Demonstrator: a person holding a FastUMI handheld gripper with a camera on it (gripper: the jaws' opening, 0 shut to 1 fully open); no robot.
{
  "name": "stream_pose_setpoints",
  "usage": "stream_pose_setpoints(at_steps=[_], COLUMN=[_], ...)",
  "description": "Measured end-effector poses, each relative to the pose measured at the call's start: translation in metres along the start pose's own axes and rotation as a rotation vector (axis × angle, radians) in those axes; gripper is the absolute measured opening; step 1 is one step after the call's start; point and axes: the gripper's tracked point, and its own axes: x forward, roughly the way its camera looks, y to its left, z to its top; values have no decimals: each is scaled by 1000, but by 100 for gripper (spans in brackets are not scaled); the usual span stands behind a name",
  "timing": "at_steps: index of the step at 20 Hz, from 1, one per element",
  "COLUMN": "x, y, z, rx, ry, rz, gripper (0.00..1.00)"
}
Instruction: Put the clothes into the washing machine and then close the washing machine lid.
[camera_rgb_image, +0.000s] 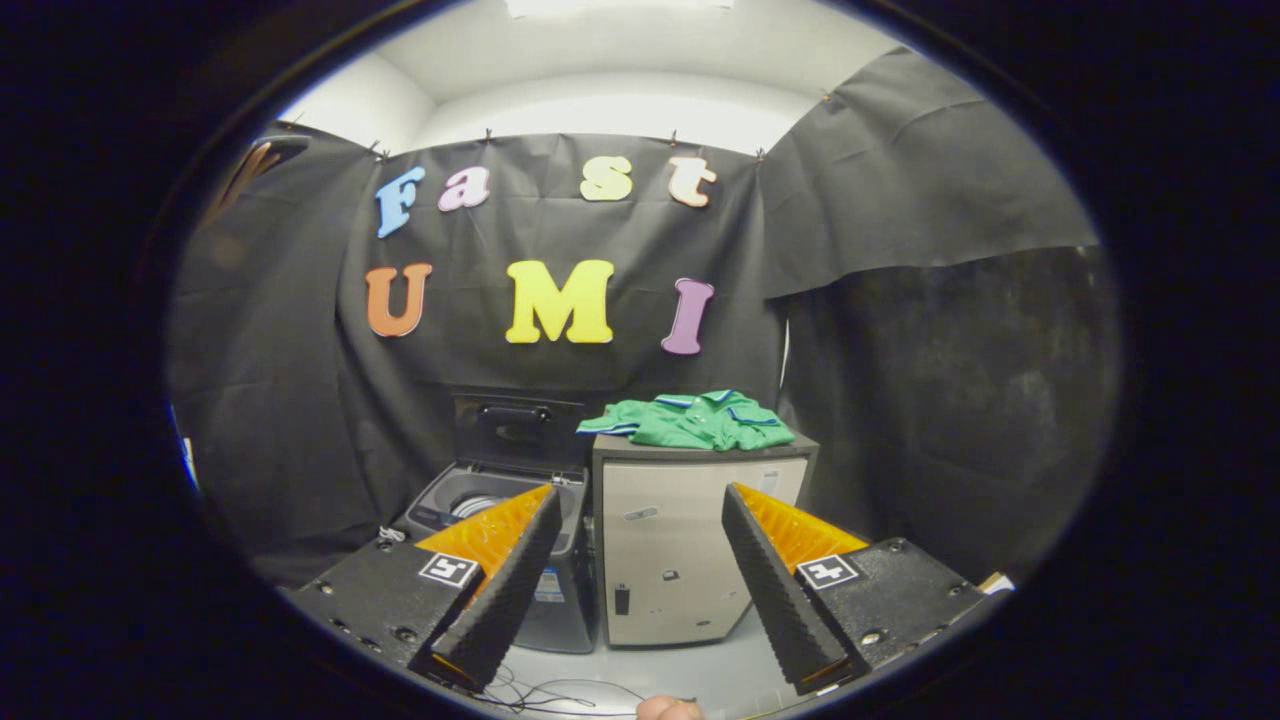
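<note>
A green shirt (695, 420) with blue and white trim lies folded on top of a pale metal cabinet (690, 540), well beyond my fingers. To the cabinet's left stands a dark top-loading washing machine (490, 510); its lid (518, 425) is raised upright against the black wall and the drum opening (478, 503) shows. My gripper (640, 590) is open and holds nothing. Its two fingers are spread wide, and the cabinet's front shows between them. The left finger partly covers the washer's front.
Black cloth walls close the booth behind and on both sides. Thin cables (560, 690) trail on the light floor (690, 670) just under the fingers. A fingertip of a person's hand (668, 708) shows below the gripper.
</note>
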Motion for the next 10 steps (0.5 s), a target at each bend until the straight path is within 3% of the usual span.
stream_pose_setpoints(at_steps=[10], x=[7], y=[0], z=[6], rx=[2], ry=[-3], rz=[-13], gripper=[100])
